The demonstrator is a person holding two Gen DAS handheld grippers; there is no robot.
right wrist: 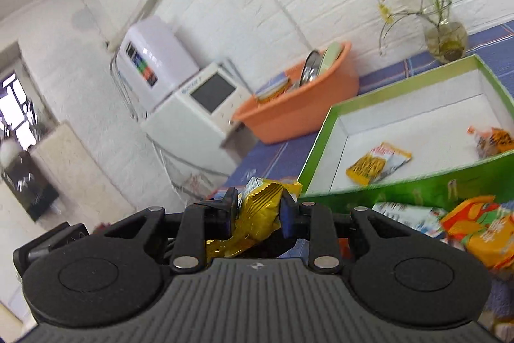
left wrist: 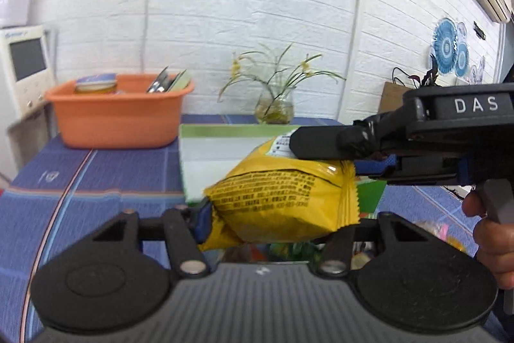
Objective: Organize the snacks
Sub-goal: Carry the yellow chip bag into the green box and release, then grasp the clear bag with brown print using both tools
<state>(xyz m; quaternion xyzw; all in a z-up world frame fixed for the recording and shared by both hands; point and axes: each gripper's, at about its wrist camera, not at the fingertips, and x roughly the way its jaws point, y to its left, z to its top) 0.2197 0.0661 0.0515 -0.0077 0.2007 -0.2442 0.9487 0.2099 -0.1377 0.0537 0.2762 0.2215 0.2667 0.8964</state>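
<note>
A yellow snack bag [left wrist: 276, 198] hangs in the air between both grippers, in front of the green-rimmed white box [left wrist: 221, 130]. My left gripper [left wrist: 273, 221] has its jaws wide, one blue pad against the bag's left end; its grip is unclear. My right gripper [left wrist: 324, 158] comes in from the right and pinches the bag's top right edge. In the right wrist view the right gripper [right wrist: 258, 208] is shut on the crinkled yellow bag [right wrist: 257, 214]. The box [right wrist: 324, 147] holds a yellow packet [right wrist: 376, 163] and an orange packet [right wrist: 491, 142].
An orange tub [left wrist: 119, 114] with a jar and dishes stands at the back left on the blue cloth table [left wrist: 90, 179]. A glass vase with a plant [left wrist: 274, 108] is behind the box. Loose snack packs [right wrist: 475, 230] lie in front of the box. A white appliance [right wrist: 199, 105] stands left of the table.
</note>
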